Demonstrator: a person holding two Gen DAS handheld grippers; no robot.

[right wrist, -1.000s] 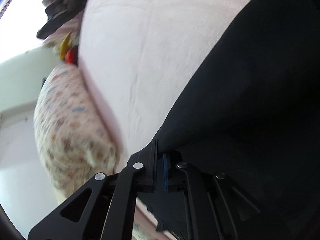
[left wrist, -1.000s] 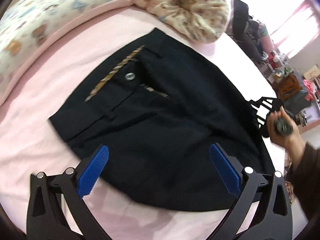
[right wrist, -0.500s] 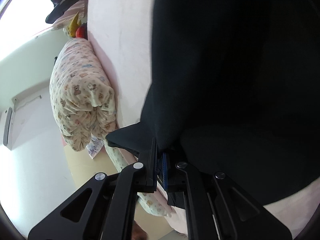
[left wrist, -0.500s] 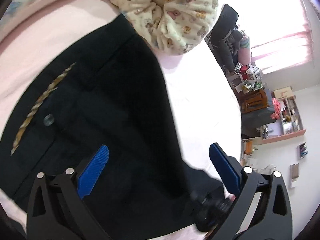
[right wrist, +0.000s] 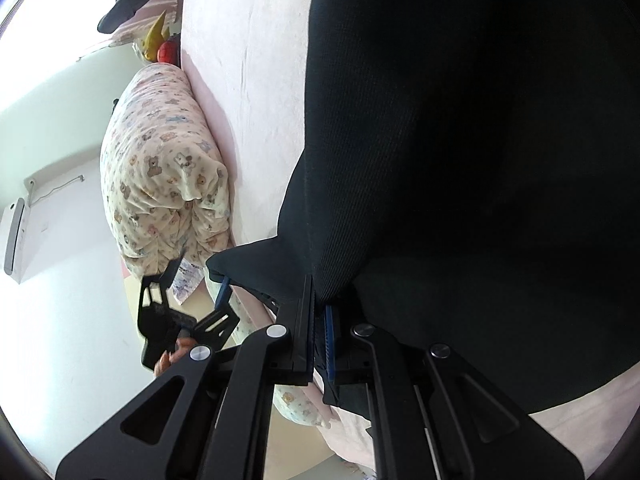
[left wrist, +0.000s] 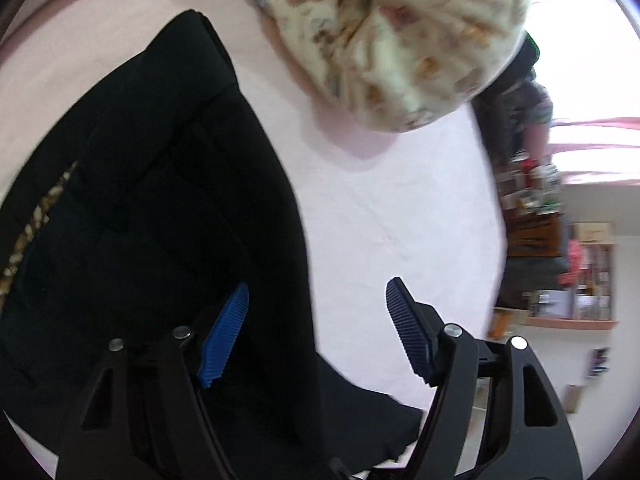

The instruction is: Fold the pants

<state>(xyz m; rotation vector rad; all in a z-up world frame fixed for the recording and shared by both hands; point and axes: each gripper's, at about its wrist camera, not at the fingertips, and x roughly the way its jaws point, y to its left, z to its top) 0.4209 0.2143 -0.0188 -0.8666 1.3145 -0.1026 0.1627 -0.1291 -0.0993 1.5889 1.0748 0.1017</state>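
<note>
Pants lie partly folded on the bed; the right gripper has its jaws clamped on one fabric edge, the left gripper gapes over another. Risk: thin fabric slipping free mid-fold, collapsing the layer crooked.

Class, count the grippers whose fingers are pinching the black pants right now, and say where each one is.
1. The right gripper is shut on a fold of the pants at their near edge. The left gripper is open, straddling the pants' edge over the pink sheet.

Both wrist views close over the bed, sharing pants, perhaps pillow
</note>
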